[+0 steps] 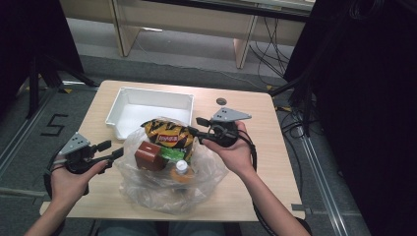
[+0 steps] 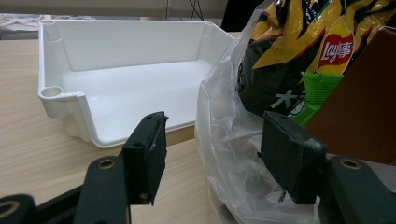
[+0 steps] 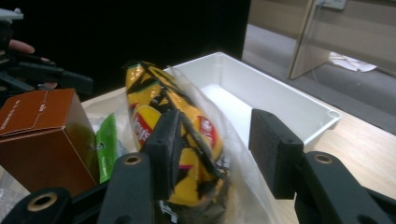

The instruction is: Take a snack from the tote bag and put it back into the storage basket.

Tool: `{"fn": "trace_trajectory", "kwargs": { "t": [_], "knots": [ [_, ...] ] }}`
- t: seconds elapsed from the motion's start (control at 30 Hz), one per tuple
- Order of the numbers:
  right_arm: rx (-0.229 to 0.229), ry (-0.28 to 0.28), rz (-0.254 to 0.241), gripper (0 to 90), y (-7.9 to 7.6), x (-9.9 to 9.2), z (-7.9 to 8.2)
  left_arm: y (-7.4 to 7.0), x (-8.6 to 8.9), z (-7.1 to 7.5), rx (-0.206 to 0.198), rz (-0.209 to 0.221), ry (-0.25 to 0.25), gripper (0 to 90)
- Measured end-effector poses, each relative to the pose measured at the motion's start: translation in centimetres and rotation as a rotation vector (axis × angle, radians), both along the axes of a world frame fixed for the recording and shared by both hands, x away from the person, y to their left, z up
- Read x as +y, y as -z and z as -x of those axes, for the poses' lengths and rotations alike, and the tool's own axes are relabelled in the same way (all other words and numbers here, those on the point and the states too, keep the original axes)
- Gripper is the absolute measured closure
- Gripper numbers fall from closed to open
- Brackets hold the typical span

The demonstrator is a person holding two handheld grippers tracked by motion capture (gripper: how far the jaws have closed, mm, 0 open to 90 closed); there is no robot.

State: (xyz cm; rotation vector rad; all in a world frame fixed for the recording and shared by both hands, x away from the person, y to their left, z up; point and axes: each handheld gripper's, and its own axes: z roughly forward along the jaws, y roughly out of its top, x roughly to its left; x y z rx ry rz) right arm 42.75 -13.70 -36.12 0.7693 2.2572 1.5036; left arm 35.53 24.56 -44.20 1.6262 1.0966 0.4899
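The yellow chip bag reads "Lay's" on its red badge, with white characters below. It stands in the clear plastic bag mid-counter, beside a brown box with small writing I cannot read. My right tongs gape around the bag's edge without pinching; my left tongs stand open at the plastic. From above I see a bottle cap; the white tray lies behind.

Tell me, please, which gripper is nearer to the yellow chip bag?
The right gripper: its open jaws sit right at the chip bag. The left gripper waits beyond the plastic bag's far edge.
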Motion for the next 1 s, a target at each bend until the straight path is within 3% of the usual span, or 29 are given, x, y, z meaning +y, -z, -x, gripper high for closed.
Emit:
{"fn": "trace_trajectory", "kwargs": {
  "t": [0.03, 0.07, 0.2, 0.3, 0.33, 0.43, 0.47, 0.53, 0.6, 0.63, 0.73, 0.83, 0.9, 0.97, 1.0],
  "knots": [
    [0.018, -0.011, 0.013, 54.6, 0.0, 0.1, 0.0, 0.0, 0.0, 0.0, 0.0, 0.0, 0.0, 40.4],
    [-0.005, -0.015, 0.022, 54.6, 0.0, 0.2, -0.2, 0.0, 0.0, 0.0, 0.002, -0.001, 0.0, 40.5],
    [0.019, -0.026, 0.032, 54.4, 0.3, 1.0, -0.5, 0.0, 0.0, 0.0, -0.001, 0.001, 0.001, 40.4],
    [0.05, -0.029, 0.018, 54.4, 0.7, 1.4, -0.7, 0.0, 0.0, 0.0, -0.003, -0.002, 0.001, 40.4],
    [0.053, -0.052, 0.048, 54.5, 0.7, 1.4, -0.9, 0.0, 0.0, 0.0, -0.002, -0.001, 0.001, 40.4],
    [0.041, -0.052, 0.057, 58.4, 1.1, 1.8, -1.1, 0.1, 0.0, 0.0, 0.002, -0.004, 0.003, 40.4],
    [0.025, -0.07, 0.083, 59.9, 1.1, 1.8, -1.3, 0.1, -0.1, -0.1, 0.001, -0.003, 0.004, 40.4],
    [0.05, -0.055, 0.07, 63.2, 1.4, 2.0, -1.3, 0.1, 0.0, -0.1, 0.0, -0.002, 0.008, 40.4],
    [0.057, -0.056, 0.088, 66.4, 1.6, 2.1, -1.4, 0.2, 0.0, -0.1, 0.002, -0.002, 0.008, 40.4],
    [0.028, -0.054, 0.085, 68.3, 1.8, 2.2, -1.5, 0.1, 0.0, -0.1, 0.003, -0.005, 0.006, 40.4],
    [0.038, -0.079, 0.107, 73.7, 1.9, 2.0, -1.6, 0.2, 0.0, -0.1, 0.005, -0.006, 0.005, 40.4],
    [0.009, -0.085, 0.113, 77.5, 2.0, 2.0, -1.7, 0.2, 0.0, -0.1, 0.005, -0.007, 0.005, 40.4],
    [-0.033, -0.102, 0.135, 78.8, 2.0, 1.9, -1.9, 0.2, 0.0, -0.1, 0.005, -0.008, 0.006, 40.4],
    [-0.016, -0.107, 0.147, 81.7, 1.9, 1.9, -1.8, 0.2, -0.1, -0.1, 0.006, -0.008, 0.006, 40.5],
    [-0.034, -0.109, 0.151, 82.8, 1.9, 1.9, -1.8, 0.2, -0.1, -0.1, 0.007, -0.008, 0.006, 40.4]
  ]
}}
